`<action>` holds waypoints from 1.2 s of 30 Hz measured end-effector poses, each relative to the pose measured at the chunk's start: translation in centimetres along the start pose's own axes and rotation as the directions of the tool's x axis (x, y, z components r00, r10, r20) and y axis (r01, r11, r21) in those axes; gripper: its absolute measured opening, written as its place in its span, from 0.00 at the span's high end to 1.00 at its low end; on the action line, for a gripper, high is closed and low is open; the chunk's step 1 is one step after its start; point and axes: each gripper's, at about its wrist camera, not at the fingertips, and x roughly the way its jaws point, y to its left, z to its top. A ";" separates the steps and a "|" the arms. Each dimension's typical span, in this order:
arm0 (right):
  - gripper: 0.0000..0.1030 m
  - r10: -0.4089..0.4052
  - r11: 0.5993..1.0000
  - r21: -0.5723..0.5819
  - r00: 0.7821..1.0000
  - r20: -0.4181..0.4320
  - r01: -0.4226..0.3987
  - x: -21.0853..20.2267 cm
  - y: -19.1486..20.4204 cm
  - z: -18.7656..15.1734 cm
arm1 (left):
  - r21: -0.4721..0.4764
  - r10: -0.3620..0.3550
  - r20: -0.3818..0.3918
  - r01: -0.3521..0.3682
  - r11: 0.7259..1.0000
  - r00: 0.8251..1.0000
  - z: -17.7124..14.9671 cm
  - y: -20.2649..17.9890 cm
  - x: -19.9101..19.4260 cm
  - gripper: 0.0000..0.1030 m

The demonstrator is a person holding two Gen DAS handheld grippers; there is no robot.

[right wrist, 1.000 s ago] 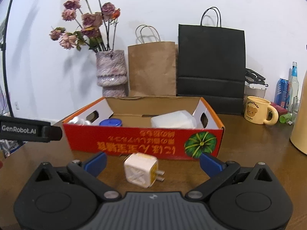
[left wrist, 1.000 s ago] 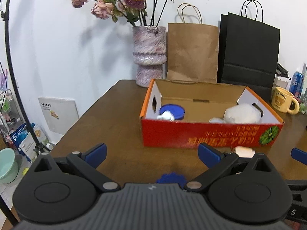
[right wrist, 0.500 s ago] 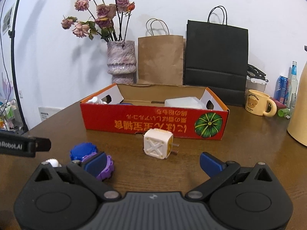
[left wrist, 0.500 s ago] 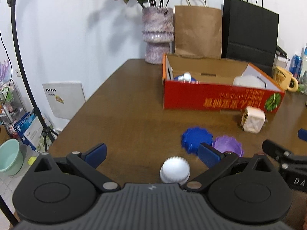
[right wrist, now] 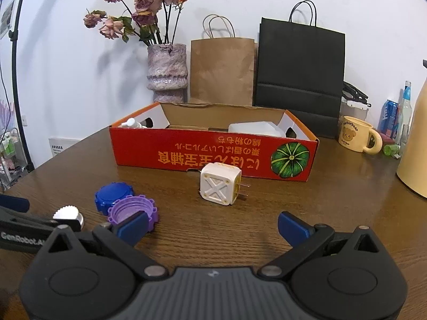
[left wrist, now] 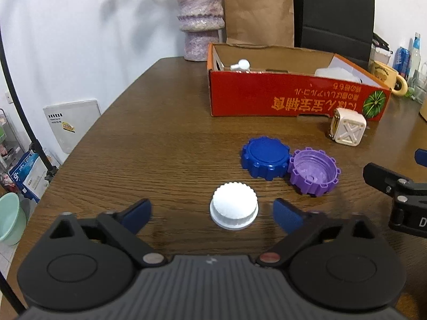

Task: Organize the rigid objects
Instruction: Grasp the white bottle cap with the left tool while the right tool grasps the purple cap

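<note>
A white ridged cap (left wrist: 234, 206) lies on the wooden table between the open fingers of my left gripper (left wrist: 212, 210). A blue cap (left wrist: 265, 158) and an upturned purple cap (left wrist: 313, 170) touch each other just beyond it. A cream cube charger (left wrist: 347, 130) lies before the red cardboard box (left wrist: 293, 97). My right gripper (right wrist: 212, 225) is open and empty, short of the charger (right wrist: 220, 184). The purple cap (right wrist: 128, 212), blue cap (right wrist: 113, 194) and white cap (right wrist: 68, 214) show at its left. The box (right wrist: 213, 154) holds white items.
A vase of dried roses (right wrist: 166, 72), a brown paper bag (right wrist: 221, 70) and a black bag (right wrist: 300, 74) stand behind the box. A yellow mug (right wrist: 356, 137), cans and bottles sit at the right. The table edge (left wrist: 88, 130) falls off at the left.
Both grippers have pulled back from the box and tilted down. The left one now has the white cap between its open fingers. The right one has backed away from the charger.
</note>
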 end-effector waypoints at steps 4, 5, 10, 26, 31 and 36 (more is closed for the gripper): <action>0.00 0.003 1.000 0.004 1.000 -0.011 -0.003 0.3 0.0 0.0 | -0.005 -0.036 0.010 0.036 0.999 0.999 -0.1 -0.1 0.3 0.44; 0.00 0.005 1.000 0.005 1.000 -0.013 -0.005 0.4 0.0 0.0 | -0.003 -0.041 0.019 0.041 0.999 0.999 -0.1 -0.1 0.2 0.51; 0.00 0.014 1.000 0.003 1.000 -0.019 -0.014 0.7 0.1 -0.1 | -0.009 -0.066 0.043 0.067 0.998 0.997 -0.2 -0.1 0.0 0.60; 0.00 0.094 0.992 -0.076 0.994 -0.055 -0.098 2.3 3.8 0.4 | -0.074 -0.001 0.091 0.008 0.997 0.996 0.5 2.7 -0.2 0.60; 0.00 0.112 0.988 -0.101 0.991 -0.079 -0.119 3.3 5.1 0.8 | -0.092 0.011 0.096 -0.002 0.996 0.995 0.6 3.5 -0.2 0.60; 0.01 0.129 0.985 -0.099 0.986 -0.109 -0.140 4.2 5.8 1.0 | -0.104 0.012 0.091 -0.003 0.995 0.996 0.5 3.8 0.0 0.60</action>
